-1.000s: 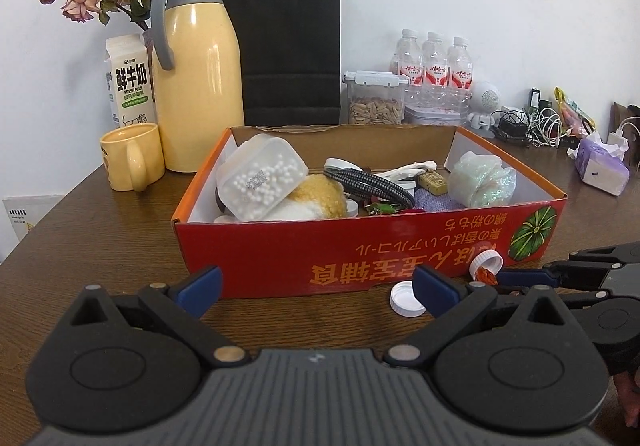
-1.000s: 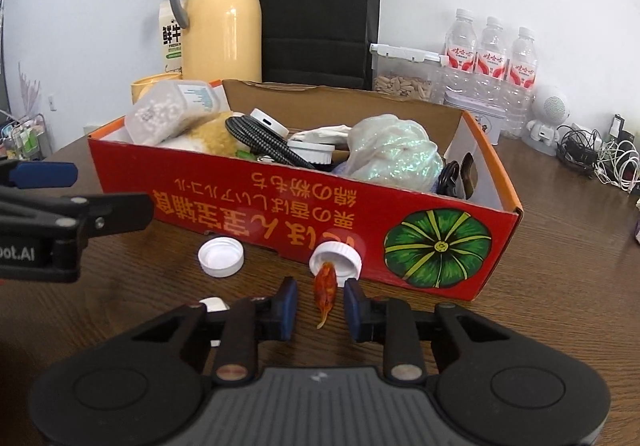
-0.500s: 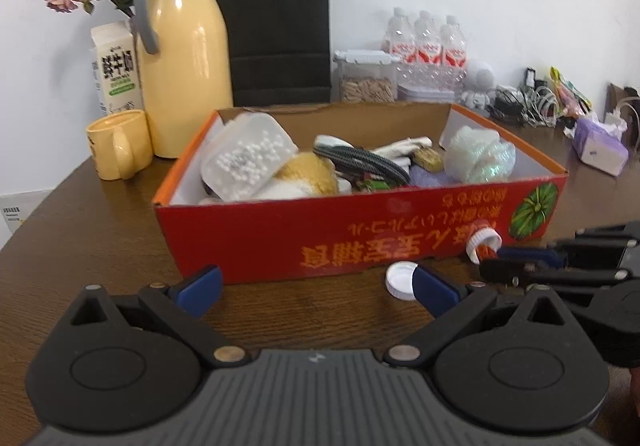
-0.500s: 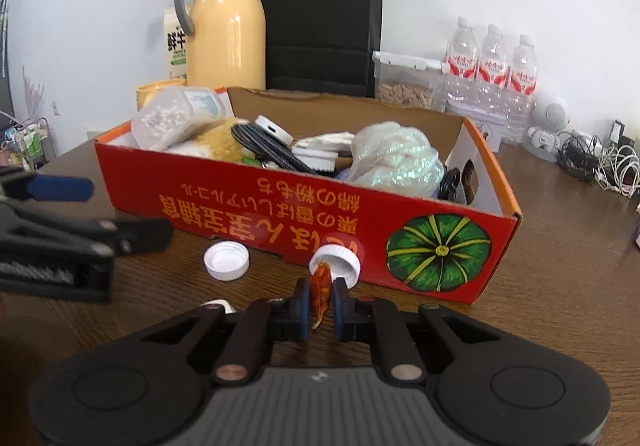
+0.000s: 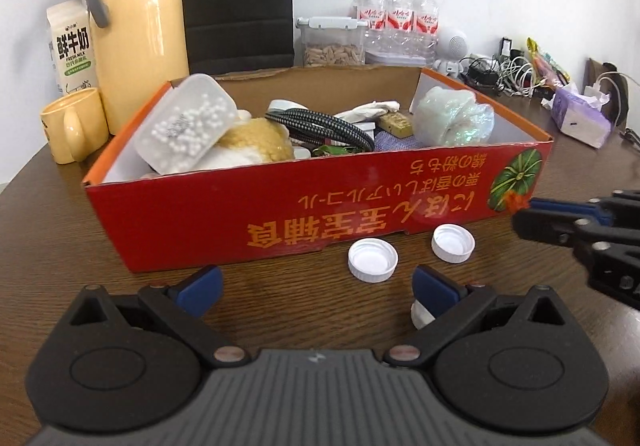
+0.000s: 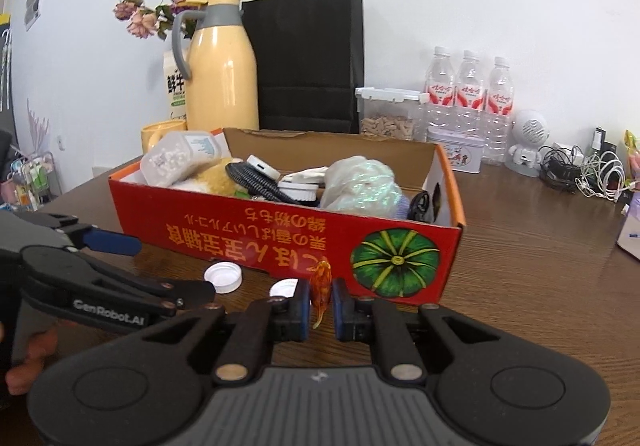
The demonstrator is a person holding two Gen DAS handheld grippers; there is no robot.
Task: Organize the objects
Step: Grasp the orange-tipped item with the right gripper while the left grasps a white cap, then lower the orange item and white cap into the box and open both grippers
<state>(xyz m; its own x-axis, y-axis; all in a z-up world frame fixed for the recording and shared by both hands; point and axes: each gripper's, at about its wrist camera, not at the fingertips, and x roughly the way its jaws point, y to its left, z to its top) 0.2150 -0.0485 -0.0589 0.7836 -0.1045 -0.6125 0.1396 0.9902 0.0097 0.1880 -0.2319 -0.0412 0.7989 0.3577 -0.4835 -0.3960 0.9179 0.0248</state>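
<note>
Right gripper (image 6: 321,304), pads tight on a glossy amber fish-shaped trinket (image 6: 321,280).

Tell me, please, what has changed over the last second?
The right gripper closed on the small orange piece and lifted it off the table. The left gripper stayed open, edging toward the two white caps. The red box stayed put.

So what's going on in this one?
A person is tidying small items near a red cardboard box on a wooden table. The right gripper has its jaws shut on a small orange fish figurine. The left gripper is open, with two white bottle caps lying just ahead of it.
</note>
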